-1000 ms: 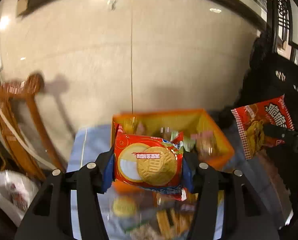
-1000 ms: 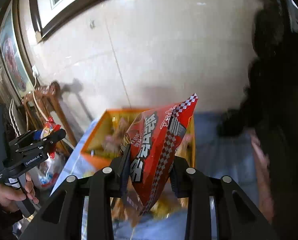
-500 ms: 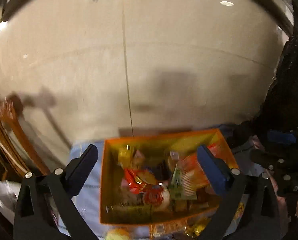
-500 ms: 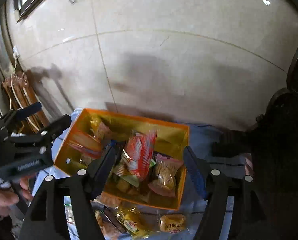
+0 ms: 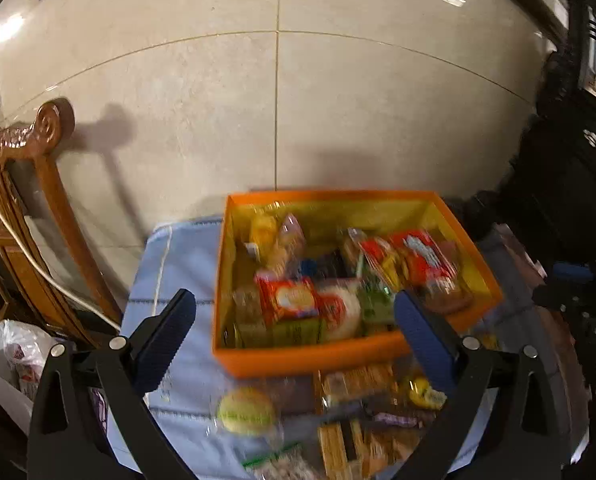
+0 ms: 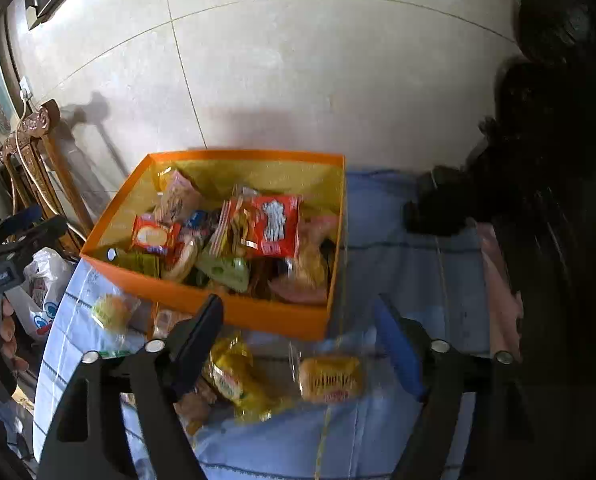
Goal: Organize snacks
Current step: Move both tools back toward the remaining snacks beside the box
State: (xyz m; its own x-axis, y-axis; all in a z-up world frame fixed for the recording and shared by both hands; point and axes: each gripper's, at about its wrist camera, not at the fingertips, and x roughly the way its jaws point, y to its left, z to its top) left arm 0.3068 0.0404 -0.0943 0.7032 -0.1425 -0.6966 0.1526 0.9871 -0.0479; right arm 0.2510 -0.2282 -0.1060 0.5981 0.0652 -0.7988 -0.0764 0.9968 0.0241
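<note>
**Orange box filling up, loose packets waiting in front**

Orange cardboard dominates the left wrist view: the orange box (image 5: 317,356) sits on a pale blue cloth (image 5: 178,264) against a tiled wall, already heaped with packets, among them a red biscuit packet (image 5: 288,300) near its front wall. The left gripper (image 5: 294,332) hangs above the box's near edge with its fingers spread wide and nothing between them. Loose snacks lie on the cloth on the near side of the box, below and between the fingers: a round green-and-yellow packet (image 5: 246,410) toward the left finger, and a cluster of brownish bars (image 5: 357,388) toward the right one. Blur hides their labels. A carved wooden stand (image 5: 38,184) rises at far left.

From the right wrist view, the same box (image 6: 258,316) lies ahead and to the left, a red packet with white print (image 6: 276,224) on top of the pile. The right gripper (image 6: 298,328) is also spread and empty. A small yellow packet (image 6: 329,376) lies just below and between its fingers, slightly toward the right one, its long axis running roughly across the gap. A crumpled yellow bag (image 6: 234,376) sits beside the left finger.

Judging by this, the next pick likely belongs to the right hand: the small yellow packet is nearest its fingers and would need only a short descent.
</note>
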